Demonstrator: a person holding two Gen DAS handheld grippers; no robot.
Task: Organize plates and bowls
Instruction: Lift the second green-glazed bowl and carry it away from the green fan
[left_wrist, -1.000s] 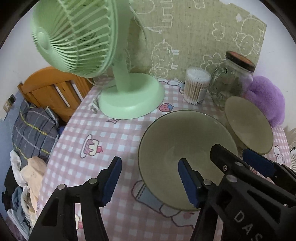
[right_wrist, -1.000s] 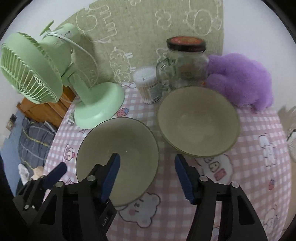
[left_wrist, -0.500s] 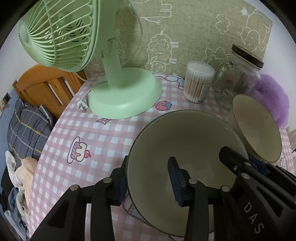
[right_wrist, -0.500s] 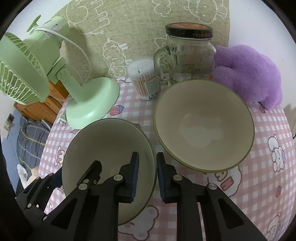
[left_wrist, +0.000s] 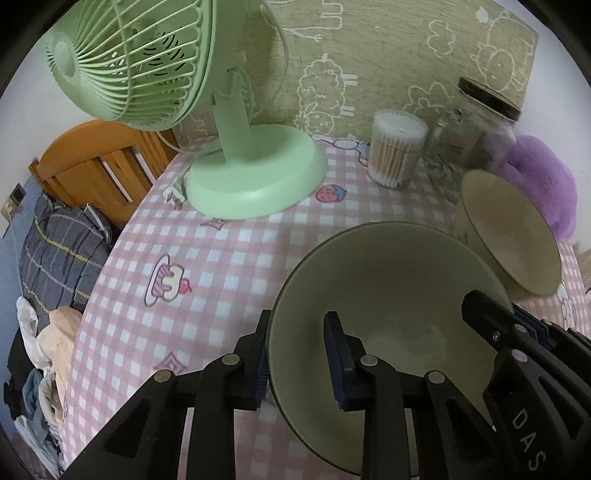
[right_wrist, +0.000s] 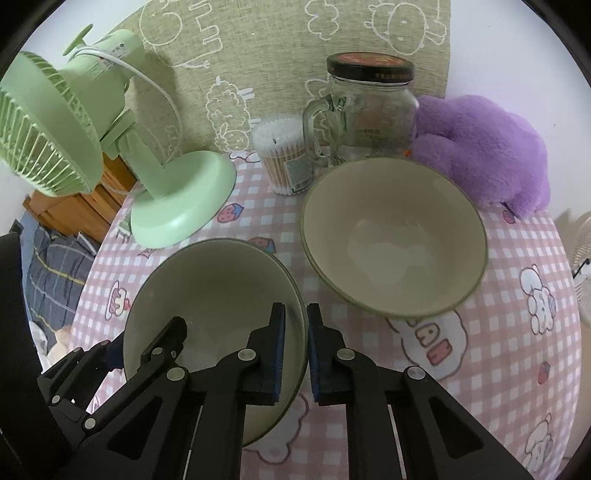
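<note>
Left wrist view: the left gripper (left_wrist: 299, 354) has just been closing and now pinches the near bowl (left_wrist: 399, 295) by its left rim, one finger outside the wall and one inside. The right gripper (left_wrist: 517, 332) shows at the lower right, clamped on the opposite rim of the same bowl. The bowl sits on the checked cloth (left_wrist: 221, 266), in front of the fan (left_wrist: 255, 184). The far bowl (left_wrist: 513, 236) stands just behind and to the right, near the swab tub (left_wrist: 395, 151), the jar (left_wrist: 476, 125) and the purple plush (left_wrist: 543, 184).

Right wrist view: the right gripper (right_wrist: 295, 354) has likewise just been closing; its pads are nearly together with the near bowl's (right_wrist: 214, 295) right rim between them, so it holds that bowl. The left gripper (right_wrist: 147, 343) grips the other side. The far bowl (right_wrist: 395, 236) sits clear on the cloth (right_wrist: 517, 332), close beside the held bowl but apart from it (a narrow strip of cloth shows between the rims).

The step in hand looks like the grasp on the first bowl, both sides secured, lift not yet begun. The next move probably calls for raising both hands evenly so the bowl stays level, carrying it over the far bowl and lowering it centred to nest. Uneven lifting could twist the thin rim out of the pads.
</note>
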